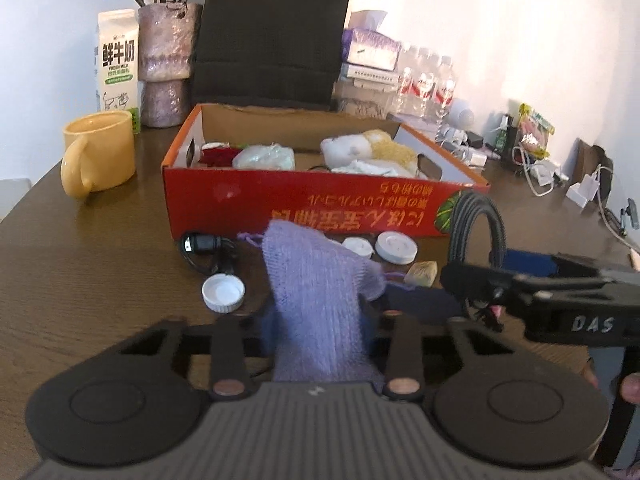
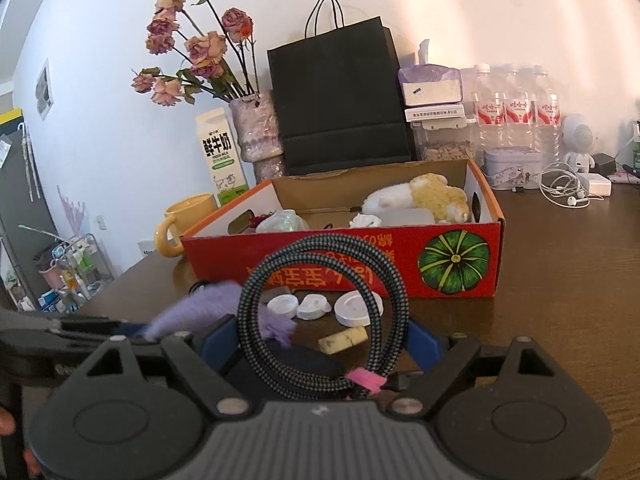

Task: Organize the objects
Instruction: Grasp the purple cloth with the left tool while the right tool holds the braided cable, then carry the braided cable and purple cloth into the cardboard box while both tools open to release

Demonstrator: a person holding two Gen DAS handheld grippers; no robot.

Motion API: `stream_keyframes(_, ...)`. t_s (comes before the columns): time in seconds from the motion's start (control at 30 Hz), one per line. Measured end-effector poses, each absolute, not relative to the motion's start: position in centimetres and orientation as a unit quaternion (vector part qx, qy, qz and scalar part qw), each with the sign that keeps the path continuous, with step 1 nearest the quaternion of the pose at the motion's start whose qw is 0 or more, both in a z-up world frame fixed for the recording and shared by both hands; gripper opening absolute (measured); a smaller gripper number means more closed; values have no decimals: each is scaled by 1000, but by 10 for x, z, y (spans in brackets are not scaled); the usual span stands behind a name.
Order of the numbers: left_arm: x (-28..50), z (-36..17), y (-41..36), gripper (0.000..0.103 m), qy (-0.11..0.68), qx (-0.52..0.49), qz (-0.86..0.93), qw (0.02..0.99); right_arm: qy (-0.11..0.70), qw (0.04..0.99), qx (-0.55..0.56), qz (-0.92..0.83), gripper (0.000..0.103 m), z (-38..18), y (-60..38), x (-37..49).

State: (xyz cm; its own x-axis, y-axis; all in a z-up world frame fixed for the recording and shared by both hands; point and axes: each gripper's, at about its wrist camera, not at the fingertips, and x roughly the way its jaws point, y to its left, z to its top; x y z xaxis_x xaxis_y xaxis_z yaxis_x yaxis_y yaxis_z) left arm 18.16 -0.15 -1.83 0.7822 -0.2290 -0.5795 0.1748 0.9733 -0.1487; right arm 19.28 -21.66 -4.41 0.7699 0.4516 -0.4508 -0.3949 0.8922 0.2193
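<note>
We see a soft lilac knitted pouch [image 1: 320,304] standing up, pinched in our left gripper [image 1: 320,320] above the tabletop [image 1: 100,264], short of the red cardboard box [image 1: 304,204]. To its right, a braided black-grey cable coil [image 2: 320,320] with a pink tie sits upright, clamped in our right gripper [image 2: 320,340].

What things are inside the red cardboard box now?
Inside the red box: a white and tan plush toy, a pale crumpled bag, something dark red, and white crumpled material. The front wall hides the box floor.
</note>
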Motion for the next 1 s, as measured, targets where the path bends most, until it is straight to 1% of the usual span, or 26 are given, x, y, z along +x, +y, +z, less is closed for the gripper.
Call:
stream_keyframes(0.03, 182, -17, -1, 29, 311, -44, -109, 943, 255, 939, 55, 225, 88, -45, -216, 193)
stream_keyframes(0.13, 180, -14, 1, 23, 305, -46, -115, 944, 256, 939, 51, 224, 88, -45, -215, 193)
stream_keyframes(0.33, 174, 3, 0, 23, 277, -44, -124, 952, 249, 941, 47, 224, 87, -41, -213, 191)
stream_keyframes(0.57, 184, 31, 0, 23, 238, -49, -126, 962, 222, 949, 42, 222, 88, -14, -210, 198)
stream_keyframes(0.8, 217, 58, 4, 23, 202, -62, -114, 971, 201, 957, 14, 209, 88, 16, -199, 228)
stream_keyframes(1.0, 256, 68, 6, 23, 185, -75, -101, 974, 189, 962, 2, 194, 88, 31, -187, 272)
